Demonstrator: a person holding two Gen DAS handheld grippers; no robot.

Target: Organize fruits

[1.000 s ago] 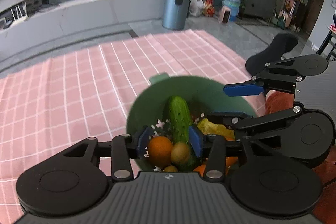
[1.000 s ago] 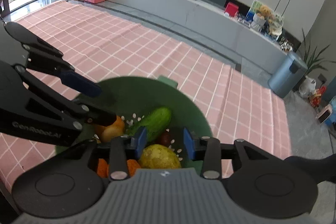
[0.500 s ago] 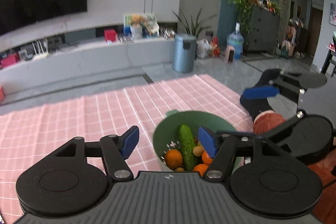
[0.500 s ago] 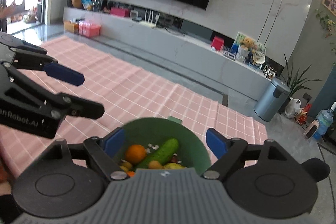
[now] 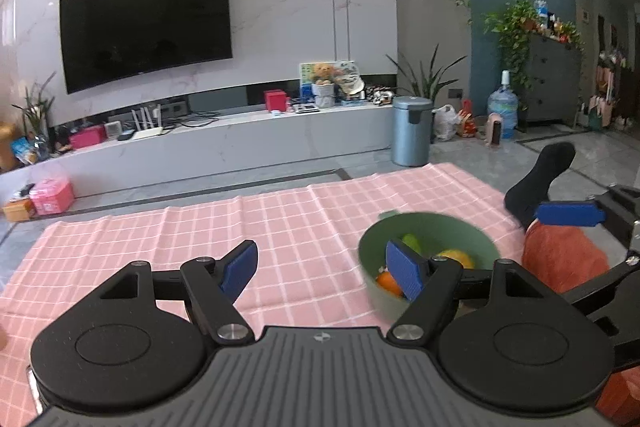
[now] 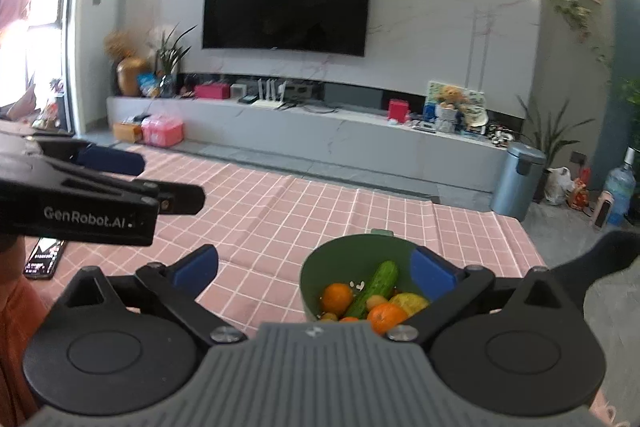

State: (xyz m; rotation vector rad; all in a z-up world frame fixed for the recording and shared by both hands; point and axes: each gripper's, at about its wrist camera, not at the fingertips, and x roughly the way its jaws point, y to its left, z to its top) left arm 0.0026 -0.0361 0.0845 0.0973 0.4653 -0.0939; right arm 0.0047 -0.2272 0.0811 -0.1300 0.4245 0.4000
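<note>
A green bowl (image 6: 352, 247) stands on the pink checked cloth (image 6: 280, 219); it also shows in the left wrist view (image 5: 436, 227). It holds a cucumber (image 6: 378, 287), oranges (image 6: 336, 297), a yellow fruit (image 6: 410, 303) and small fruits. My right gripper (image 6: 314, 269) is open and empty, raised above and behind the bowl. My left gripper (image 5: 324, 267) is open and empty, raised to the left of the bowl. Each gripper shows in the other's view: the right (image 5: 568, 215), the left (image 6: 112, 163).
A phone (image 6: 44, 257) lies on the cloth at the left. A person's socked foot (image 5: 540, 179) and orange-clad leg (image 5: 564, 259) rest by the bowl's right side. A low TV bench (image 6: 320, 139) and a blue bin (image 6: 516, 179) stand beyond the cloth.
Both grippers have lifted up and back from inside the bowl and opened wide. The bowl now sits lower and farther away in both views.
</note>
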